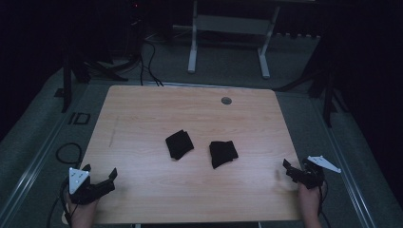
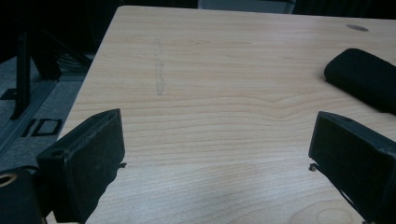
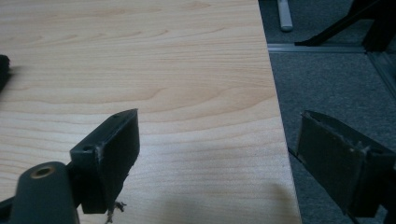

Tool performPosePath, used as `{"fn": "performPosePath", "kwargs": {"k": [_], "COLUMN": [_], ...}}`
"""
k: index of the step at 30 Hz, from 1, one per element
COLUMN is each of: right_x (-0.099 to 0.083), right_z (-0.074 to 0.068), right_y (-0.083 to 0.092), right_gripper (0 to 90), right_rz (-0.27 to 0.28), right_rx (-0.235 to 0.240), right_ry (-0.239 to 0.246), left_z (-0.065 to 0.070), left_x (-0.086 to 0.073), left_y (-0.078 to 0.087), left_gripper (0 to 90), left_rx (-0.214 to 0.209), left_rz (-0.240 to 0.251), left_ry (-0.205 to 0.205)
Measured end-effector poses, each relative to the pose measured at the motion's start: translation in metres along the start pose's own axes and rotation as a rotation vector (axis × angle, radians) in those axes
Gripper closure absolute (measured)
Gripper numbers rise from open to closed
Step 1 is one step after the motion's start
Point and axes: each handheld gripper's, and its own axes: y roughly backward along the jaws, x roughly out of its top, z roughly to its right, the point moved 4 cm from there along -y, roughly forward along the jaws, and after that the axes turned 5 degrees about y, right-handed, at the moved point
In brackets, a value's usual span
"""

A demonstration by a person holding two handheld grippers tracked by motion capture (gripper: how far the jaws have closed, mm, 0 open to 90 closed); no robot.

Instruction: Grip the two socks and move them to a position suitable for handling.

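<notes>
Two folded black cloths sit side by side near the middle of the wooden table [image 1: 142,114], the left cloth [image 1: 179,144] and the right cloth [image 1: 223,153], close together but not touching. The left gripper [image 1: 100,176] hangs over the near left corner with its fingers [image 2: 88,163] spread wide and nothing between them. Same deal for the right gripper [image 1: 294,172] at the near right edge: fingers [image 3: 109,158] released, gripping nothing, both well away from the cloths.

Two black folded cloths [image 1: 179,144] [image 1: 223,153], seemingly plain, light wood-grain table [image 1: 142,118], grey floor [image 1: 361,142]
</notes>
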Motion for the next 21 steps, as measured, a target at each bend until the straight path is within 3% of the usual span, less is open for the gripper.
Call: {"fn": "performPosePath", "kwargs": {"k": [5, 13, 17, 20, 21], "right_x": [0.000, 0.000, 0.001, 0.001, 0.002], "right_z": [0.001, -0.005, -0.014, -0.019, -0.024], "right_y": [0.000, -0.001, 0.000, 0.000, -0.002], "right_gripper": [13.7, 13.3, 13.0, 13.0, 13.1], "right_rz": [0.003, -0.031, -0.051, -0.062, -0.085], "right_rx": [0.013, 0.033, 0.116, 0.130, 0.147], "right_ry": [-0.004, 0.028, -0.024, -0.004, 0.024], "left_z": [-0.001, 0.001, 0.000, 0.000, 0.000], "left_x": [0.000, 0.002, 0.002, 0.002, 0.001], "left_y": [0.000, 0.002, 0.003, 0.003, 0.003], "left_gripper": [3.7, 2.5, 1.7, 1.7, 1.7], "left_rx": [-0.002, 0.003, 0.025, 0.030, 0.029], "left_rz": [0.001, -0.012, -0.021, -0.031, -0.031], "left_ry": [-0.004, 0.004, 0.005, 0.002, 0.001]}}
